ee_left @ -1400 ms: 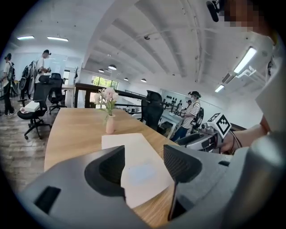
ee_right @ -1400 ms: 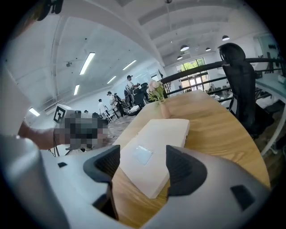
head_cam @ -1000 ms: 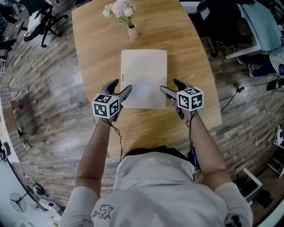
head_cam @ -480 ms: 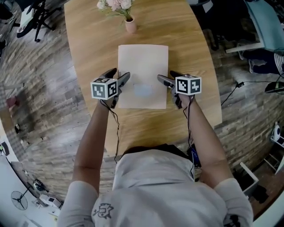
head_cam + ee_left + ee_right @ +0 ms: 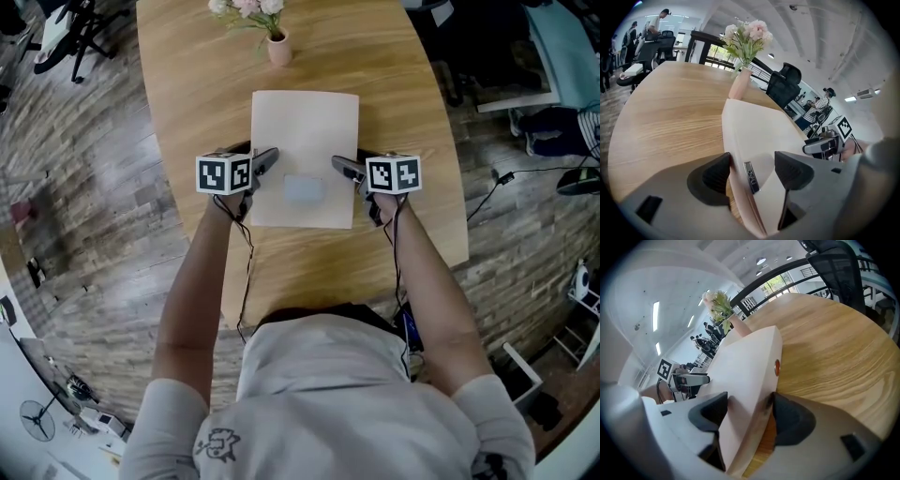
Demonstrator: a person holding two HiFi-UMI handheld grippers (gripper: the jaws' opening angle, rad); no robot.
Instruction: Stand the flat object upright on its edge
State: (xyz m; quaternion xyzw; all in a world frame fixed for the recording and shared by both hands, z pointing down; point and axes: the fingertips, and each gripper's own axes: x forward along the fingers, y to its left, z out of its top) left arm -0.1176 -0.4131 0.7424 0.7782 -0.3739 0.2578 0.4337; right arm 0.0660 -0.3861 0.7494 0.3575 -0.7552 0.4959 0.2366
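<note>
Flower vase [image 5: 278,49] on wooden table [image 5: 187,84]

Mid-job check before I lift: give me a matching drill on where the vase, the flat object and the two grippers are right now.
Things:
1. vase of flowers
2. flat beige object
3. left gripper
4. right gripper

Places:
A. at the object's right edge
B. on the table, between the two grippers
C. at the table's far end, beyond the object
D. at the object's left edge

Pairs: 1-C, 2-B, 3-D, 4-A.

Note: the right gripper's jaws have just been closing, with the object's right edge between them.
</note>
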